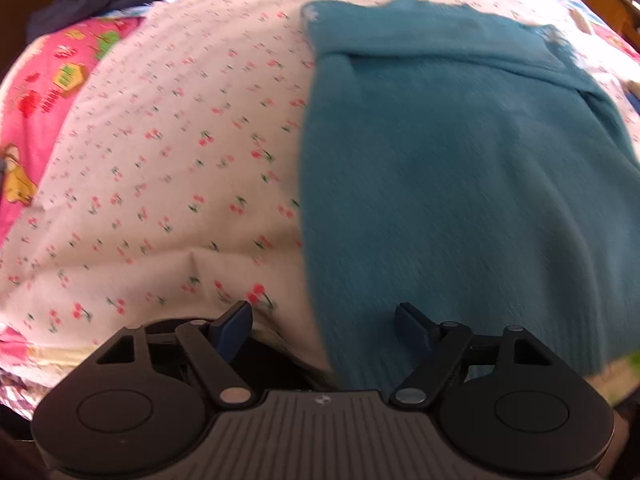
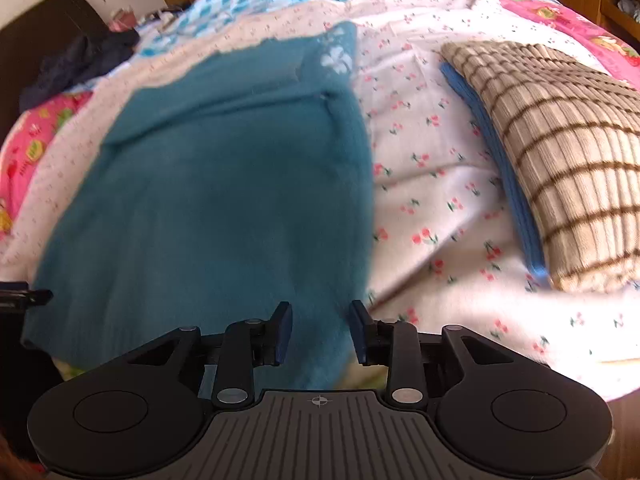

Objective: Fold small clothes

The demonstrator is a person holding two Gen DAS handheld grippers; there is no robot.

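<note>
Though unclasped, teal garment point(image 2: 224, 184) between fingers point(image 2: 283, 332)

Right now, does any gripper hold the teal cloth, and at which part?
Neither. The left gripper and right gripper are open at the near edge of the teal cloth.

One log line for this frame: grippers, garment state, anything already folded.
left gripper: open, empty | right gripper: open, empty | teal garment: flat on bed, partly folded | folded stack: at right, checked cloth on top
</note>
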